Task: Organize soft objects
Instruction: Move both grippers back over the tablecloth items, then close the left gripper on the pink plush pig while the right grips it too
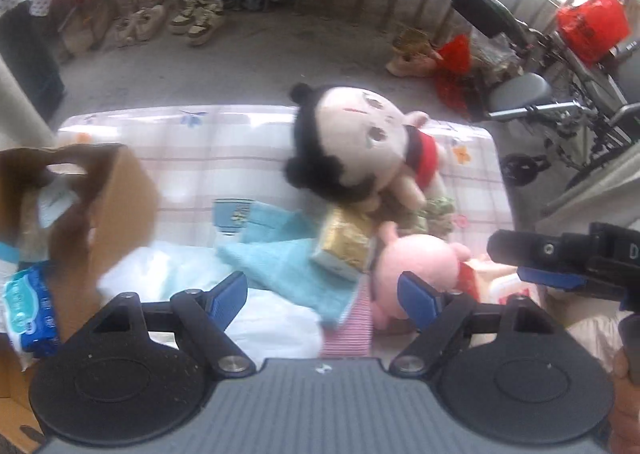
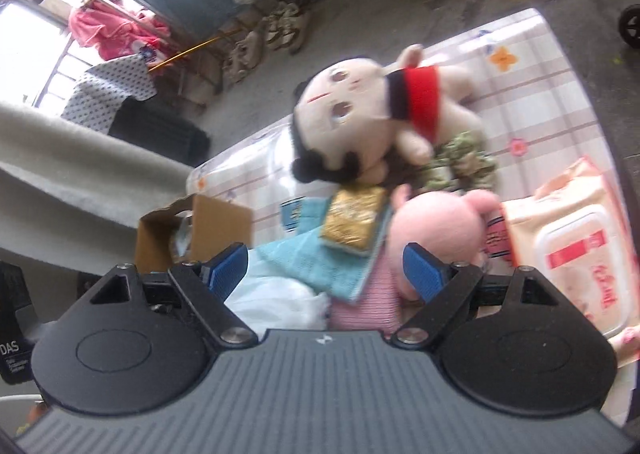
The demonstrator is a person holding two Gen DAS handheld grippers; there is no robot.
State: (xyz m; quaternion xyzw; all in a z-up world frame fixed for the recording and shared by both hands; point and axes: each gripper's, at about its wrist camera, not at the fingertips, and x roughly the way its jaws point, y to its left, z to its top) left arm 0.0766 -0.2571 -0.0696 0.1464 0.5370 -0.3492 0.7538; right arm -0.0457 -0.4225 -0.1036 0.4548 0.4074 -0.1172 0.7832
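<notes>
Both tools, left tool [image 1: 322,294] and right tool [image 2: 326,272], gape empty; grabbing the pink plush toy [image 2: 432,221] may topple the gold foil-wrapped packet [image 2: 354,221].

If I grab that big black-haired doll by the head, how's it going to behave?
The black-haired plush doll looks stuffed, so its head would probably squash under the pads. Its small body and limbs would likely dangle. It leans on the gold packet and pink plush toy, so lifting it may shift them.
</notes>
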